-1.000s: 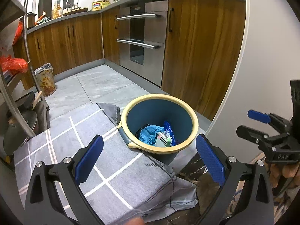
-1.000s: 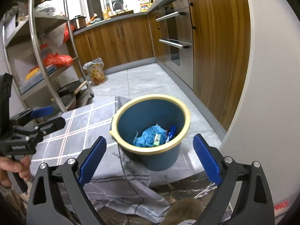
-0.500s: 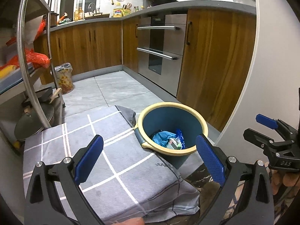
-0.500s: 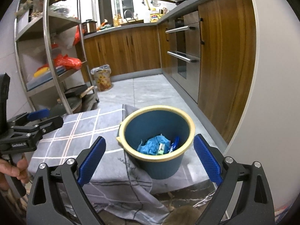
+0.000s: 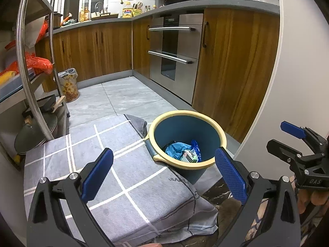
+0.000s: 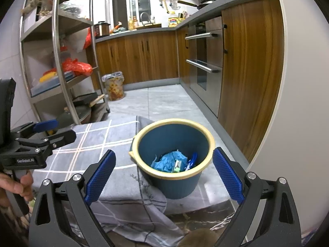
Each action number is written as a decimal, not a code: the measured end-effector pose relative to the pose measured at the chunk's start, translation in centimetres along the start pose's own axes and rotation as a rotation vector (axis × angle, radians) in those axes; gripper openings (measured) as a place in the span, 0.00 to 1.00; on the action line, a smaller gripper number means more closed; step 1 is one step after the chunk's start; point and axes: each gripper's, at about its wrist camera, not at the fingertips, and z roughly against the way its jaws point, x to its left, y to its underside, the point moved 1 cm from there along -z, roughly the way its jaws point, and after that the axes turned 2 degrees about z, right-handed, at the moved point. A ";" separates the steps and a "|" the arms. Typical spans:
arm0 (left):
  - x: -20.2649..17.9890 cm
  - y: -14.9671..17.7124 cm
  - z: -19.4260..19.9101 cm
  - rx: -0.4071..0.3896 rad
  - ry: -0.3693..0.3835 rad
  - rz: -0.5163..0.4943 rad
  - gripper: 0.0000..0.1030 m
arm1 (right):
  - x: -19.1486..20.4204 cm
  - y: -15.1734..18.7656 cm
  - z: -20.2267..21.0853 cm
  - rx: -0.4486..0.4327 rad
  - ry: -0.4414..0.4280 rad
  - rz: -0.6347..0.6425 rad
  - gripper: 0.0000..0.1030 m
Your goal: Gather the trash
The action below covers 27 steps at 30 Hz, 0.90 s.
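both jaws spread, empty | bucket [image 5: 186, 142] on grey checked cloth [image 5: 107, 164] | kitchen

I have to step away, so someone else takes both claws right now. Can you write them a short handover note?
Left claw: open, empty, held above the grey checked cloth.
Right claw: open, empty, facing the bin.
Bin: blue with a yellow rim, standing at the cloth's edge by the white wall.
Done: blue wrapping and a small carton already lie in the bin.
Left: no loose trash shows on the cloth or the floor nearby in either view; look around for more before stopping.
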 end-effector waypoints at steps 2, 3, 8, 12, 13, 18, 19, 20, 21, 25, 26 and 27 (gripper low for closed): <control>0.0 0.0 0.0 -0.001 -0.001 -0.001 0.95 | 0.0 -0.1 0.0 -0.001 -0.001 0.001 0.92; 0.0 0.0 0.0 -0.002 -0.002 -0.002 0.95 | 0.0 0.0 0.0 0.000 0.000 0.001 0.92; 0.0 0.0 0.0 -0.002 -0.004 -0.004 0.95 | 0.1 -0.1 0.1 0.000 0.000 0.001 0.92; 0.0 0.0 0.0 -0.002 -0.005 -0.005 0.95 | 0.1 0.0 0.0 0.000 0.002 0.002 0.93; 0.0 0.0 0.0 -0.003 -0.005 -0.005 0.95 | 0.2 0.0 0.1 0.001 0.002 0.003 0.93; 0.0 0.0 0.0 -0.003 -0.005 -0.005 0.95 | 0.2 0.0 0.1 0.000 -0.002 0.003 0.93; 0.0 0.0 0.0 -0.002 -0.006 -0.007 0.95 | 0.3 0.0 0.1 0.000 -0.002 0.003 0.93; 0.1 0.0 0.0 -0.002 -0.007 -0.007 0.95 | 0.2 0.0 0.1 -0.001 -0.002 0.002 0.93; 0.1 0.0 0.0 -0.002 -0.005 -0.008 0.95 | 0.3 0.0 0.1 0.000 -0.004 0.001 0.93; 0.1 0.0 0.0 -0.002 -0.005 -0.006 0.95 | 0.3 0.1 0.1 0.001 -0.004 0.000 0.93; 0.1 0.0 0.0 -0.002 -0.005 -0.006 0.95 | 0.3 0.1 0.1 0.001 -0.004 -0.001 0.93; 0.1 0.0 0.0 -0.001 -0.005 -0.005 0.95 | 0.3 0.1 0.0 0.002 -0.004 0.000 0.93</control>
